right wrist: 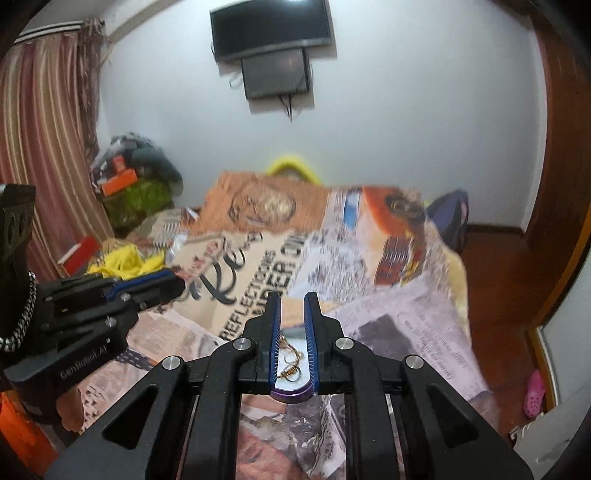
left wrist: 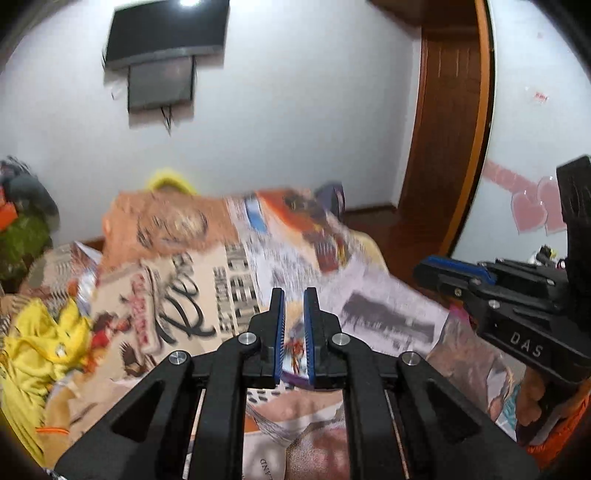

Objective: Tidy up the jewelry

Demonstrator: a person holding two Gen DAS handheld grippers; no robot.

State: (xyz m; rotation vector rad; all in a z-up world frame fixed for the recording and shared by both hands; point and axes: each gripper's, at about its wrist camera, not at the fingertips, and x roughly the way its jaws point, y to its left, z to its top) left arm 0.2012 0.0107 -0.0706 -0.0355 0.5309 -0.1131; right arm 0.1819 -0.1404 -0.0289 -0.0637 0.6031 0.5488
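Note:
In the right wrist view, gold jewelry [right wrist: 290,363], small rings and a chain, lies on a pale tray with a purple rim [right wrist: 293,396] on the bed, seen between my right gripper's fingers. My right gripper [right wrist: 293,301] is open with a narrow gap and holds nothing; the jewelry sits below and behind its tips. My left gripper [left wrist: 294,295] is open with a narrow gap, empty, above the printed bedspread; the tray's purple edge [left wrist: 291,378] shows between its fingers. Each gripper shows side-on in the other view: the right one [left wrist: 428,271], the left one [right wrist: 177,284].
The bed is covered with a newspaper-print spread [right wrist: 406,317]. Yellow cloth [left wrist: 40,350] lies at the bed's left. A pile of boxes and bags [right wrist: 136,177] stands by the striped curtain [right wrist: 44,140]. A TV [right wrist: 273,29] hangs on the wall. A wooden door [left wrist: 450,122] is at the right.

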